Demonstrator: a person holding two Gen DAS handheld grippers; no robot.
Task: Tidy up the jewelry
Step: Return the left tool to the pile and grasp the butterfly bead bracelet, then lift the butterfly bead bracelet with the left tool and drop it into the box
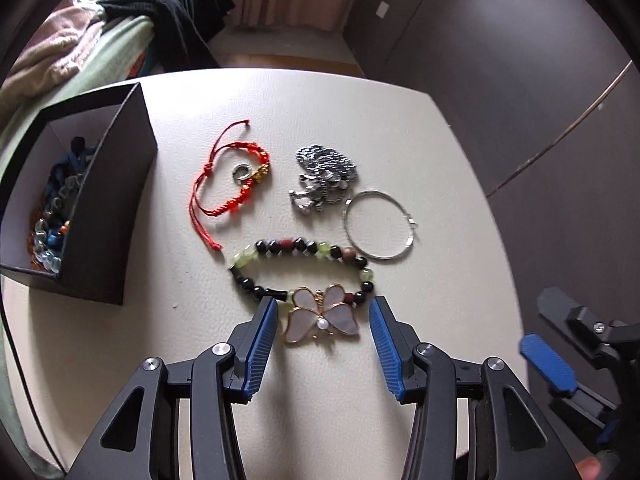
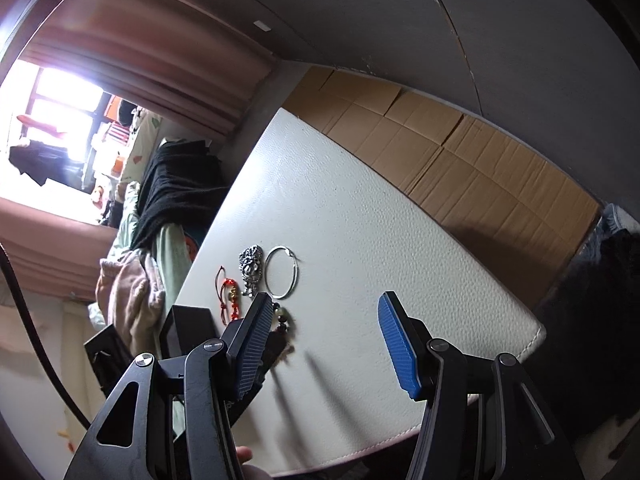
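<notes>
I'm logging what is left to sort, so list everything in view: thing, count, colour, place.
table: one, cream, under everything
box: one, black, table's left edge, beads inside
cord bracelet: one, red, right of box
chain heap: one, silver, right of cord bracelet
hoop: one, silver, beside chain heap
beaded bracelet: one, black and green, butterfly charm, nearest
clothes: pile, mixed, beyond the table's left
cardboard: flattened, brown, beyond the table
left gripper: open, astride the charm
right gripper: open, empty
</notes>
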